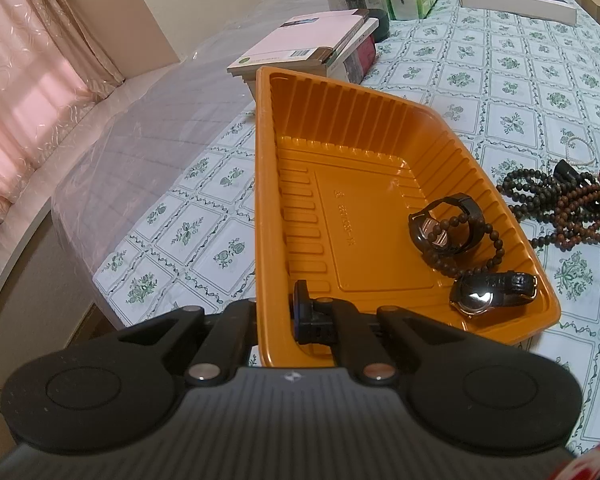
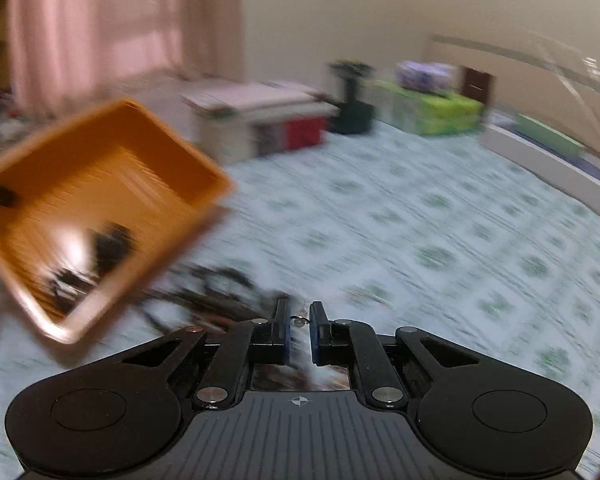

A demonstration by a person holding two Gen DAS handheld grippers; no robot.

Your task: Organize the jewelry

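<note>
Left wrist view, from nine o'clock: pink curtains [image 1: 28, 92] hang in soft folds, and clear plastic sheeting [image 1: 140, 128] covers a ledge. The left gripper [image 1: 274, 312], black and matte, is pinched on the near wall of the tray [image 1: 266, 200], one finger inside and one outside. The tray is orange, ribbed, thin moulded plastic on a floral, grid-patterned cloth [image 1: 500, 80]. At its four o'clock corner lie two black watches [image 1: 444, 224] [image 1: 492, 292] and a round-beaded bracelet [image 1: 480, 248]. At twelve o'clock books [image 1: 304, 48] are stacked. At three o'clock, outside the tray, a pile of wooden bead strands [image 1: 560, 208] lies beside a small pearl loop [image 1: 580, 152].

Right wrist view, heavily blurred: the right gripper [image 2: 300, 320] is nearly closed, with a small clear item [image 2: 300, 321], too blurred to identify, between its blue pads [image 2: 287, 336].
</note>
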